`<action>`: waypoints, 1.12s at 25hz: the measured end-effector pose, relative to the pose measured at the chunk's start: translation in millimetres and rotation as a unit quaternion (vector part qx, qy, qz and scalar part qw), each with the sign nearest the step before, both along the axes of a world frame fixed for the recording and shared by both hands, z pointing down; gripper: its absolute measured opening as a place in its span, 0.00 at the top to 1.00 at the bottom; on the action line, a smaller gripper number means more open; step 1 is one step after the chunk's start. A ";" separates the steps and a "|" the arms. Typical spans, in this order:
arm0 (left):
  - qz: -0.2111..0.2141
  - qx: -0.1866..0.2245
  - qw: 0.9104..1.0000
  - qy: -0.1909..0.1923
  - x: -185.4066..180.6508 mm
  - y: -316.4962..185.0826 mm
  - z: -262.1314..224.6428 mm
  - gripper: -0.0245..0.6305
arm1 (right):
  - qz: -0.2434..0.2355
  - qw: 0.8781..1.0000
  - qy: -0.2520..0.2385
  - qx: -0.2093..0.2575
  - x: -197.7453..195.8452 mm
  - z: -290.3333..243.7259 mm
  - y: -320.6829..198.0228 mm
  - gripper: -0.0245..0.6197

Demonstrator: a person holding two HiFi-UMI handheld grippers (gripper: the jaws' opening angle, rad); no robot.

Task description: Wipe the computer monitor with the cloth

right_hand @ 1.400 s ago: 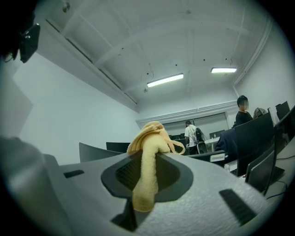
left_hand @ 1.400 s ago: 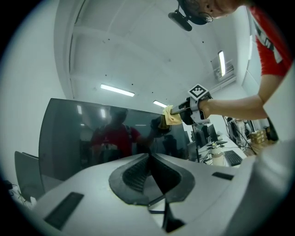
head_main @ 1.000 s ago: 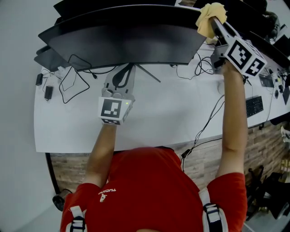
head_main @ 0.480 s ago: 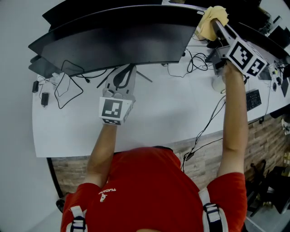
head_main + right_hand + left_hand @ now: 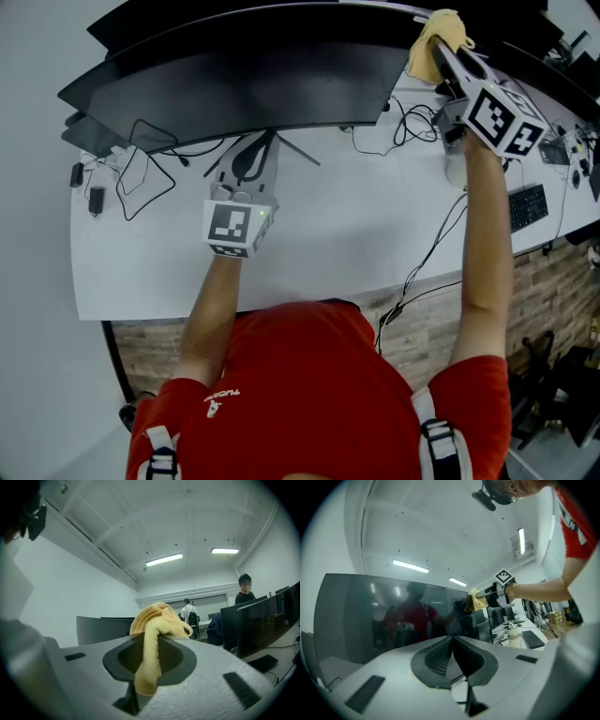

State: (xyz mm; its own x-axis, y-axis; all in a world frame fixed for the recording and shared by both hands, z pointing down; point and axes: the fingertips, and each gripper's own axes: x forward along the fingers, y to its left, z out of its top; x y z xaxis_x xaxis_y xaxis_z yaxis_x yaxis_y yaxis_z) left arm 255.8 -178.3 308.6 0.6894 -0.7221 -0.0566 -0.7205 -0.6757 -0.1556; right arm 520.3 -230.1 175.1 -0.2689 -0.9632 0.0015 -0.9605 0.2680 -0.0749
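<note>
The cloth [image 5: 422,54], yellow, soft and light, is bunched at the upper right corner of the monitor [image 5: 244,84]. It is pinched between the closed fingers of the right gripper [image 5: 444,52], with a loose tail hanging down between them. Being limp, it probably needs a firm hold on a thick fold, leaving a loose pad to meet the monitor's glossy, easily marked screen under light pressure. The left gripper [image 5: 255,150] hovers over the desk [image 5: 328,234] below the monitor's lower edge, its fingers pressed together on nothing.
</note>
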 end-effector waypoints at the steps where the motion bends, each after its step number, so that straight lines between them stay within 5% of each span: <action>1: -0.001 -0.001 1.000 -0.001 -0.4 0.2 0.5 0.94 | -0.001 1.000 0.006 0.000 -0.2 1.2 -0.6 0.86; 10: -0.007 -0.002 1.000 -0.010 -6.9 -1.3 8.5 0.94 | -0.021 1.000 0.015 -0.017 -5.3 42.6 -7.3 0.86; 28: -0.045 -0.022 0.999 -0.006 -14.7 -7.5 42.6 0.94 | -0.024 0.994 -0.006 -0.102 -6.8 218.8 -13.7 0.86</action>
